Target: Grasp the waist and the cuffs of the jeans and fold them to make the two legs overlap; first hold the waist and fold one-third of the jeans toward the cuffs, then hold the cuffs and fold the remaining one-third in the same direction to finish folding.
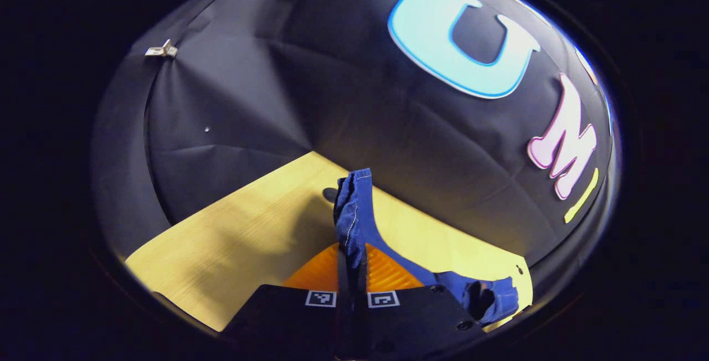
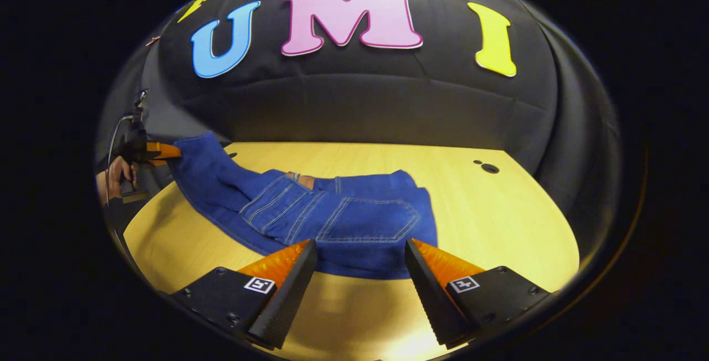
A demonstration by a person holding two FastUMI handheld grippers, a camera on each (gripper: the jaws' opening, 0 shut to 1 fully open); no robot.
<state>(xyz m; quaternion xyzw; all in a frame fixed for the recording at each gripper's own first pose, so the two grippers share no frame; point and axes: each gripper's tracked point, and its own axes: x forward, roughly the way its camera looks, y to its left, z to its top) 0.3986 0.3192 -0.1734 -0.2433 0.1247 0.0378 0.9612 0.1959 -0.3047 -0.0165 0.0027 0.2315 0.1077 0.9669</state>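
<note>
Right gripper view: soft, heavyish jeans [image 2: 332, 217] sprawl across the tabletop [image 2: 498, 222]; right gripper [image 2: 360, 272] fingers gape near the waist (take its thick hem). Left gripper [image 1: 352, 278] pinches cuffs.

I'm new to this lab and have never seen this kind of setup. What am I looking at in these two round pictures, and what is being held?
There is no robot arm here: a person holds a two-finger gripper in each hand, and a fisheye camera rides on each one, looking along its fingers.

In the left gripper view, the left gripper is at the bottom, its fingers closed on a bunched edge of the blue jeans, lifted above the wooden table.

In the right gripper view, the right gripper is open, its fingers spread just in front of the jeans, which lie mostly flat on the table with a back pocket facing up. Far off at the left you can see the other gripper and the hand holding it, gripping the jeans' far end.
</note>
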